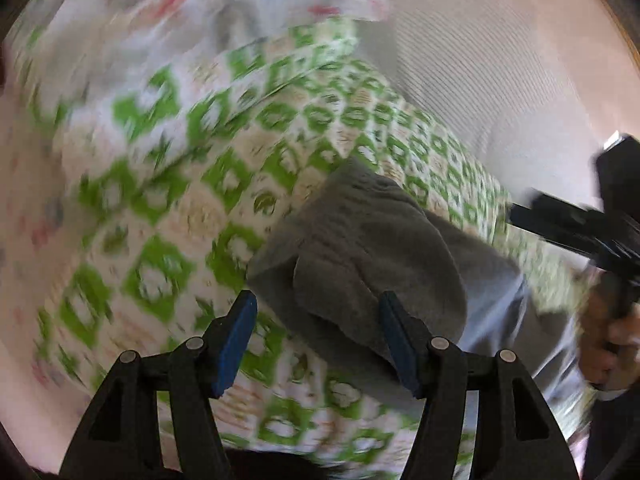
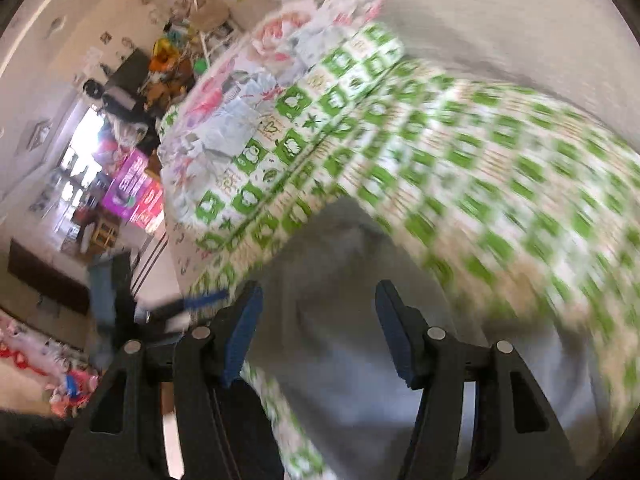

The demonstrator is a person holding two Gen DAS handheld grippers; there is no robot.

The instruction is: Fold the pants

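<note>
The grey pants [image 1: 360, 248] lie in a folded bundle on a bed covered with a green-and-white checked blanket [image 1: 168, 200]. My left gripper [image 1: 318, 320] hovers just above the bundle's near edge, jaws apart, nothing pinched; its right pad [image 1: 396, 336] overlaps the cloth in the picture. A hand [image 1: 608, 332] holds my right gripper [image 1: 520, 216] at the right edge, past the pants. In the right wrist view the pants [image 2: 352, 280] spread under my right gripper [image 2: 320, 320], whose jaws stand open and empty. The left gripper [image 2: 200, 302] is a blue-black blur at the left. Both views are motion-blurred.
A floral quilt [image 2: 240, 92] is bunched at the far end of the bed, against a pale wall [image 2: 480, 12]. Beyond the bed's left edge are cluttered shelves, a purple box [image 2: 132, 184] and toys on the floor [image 2: 48, 364].
</note>
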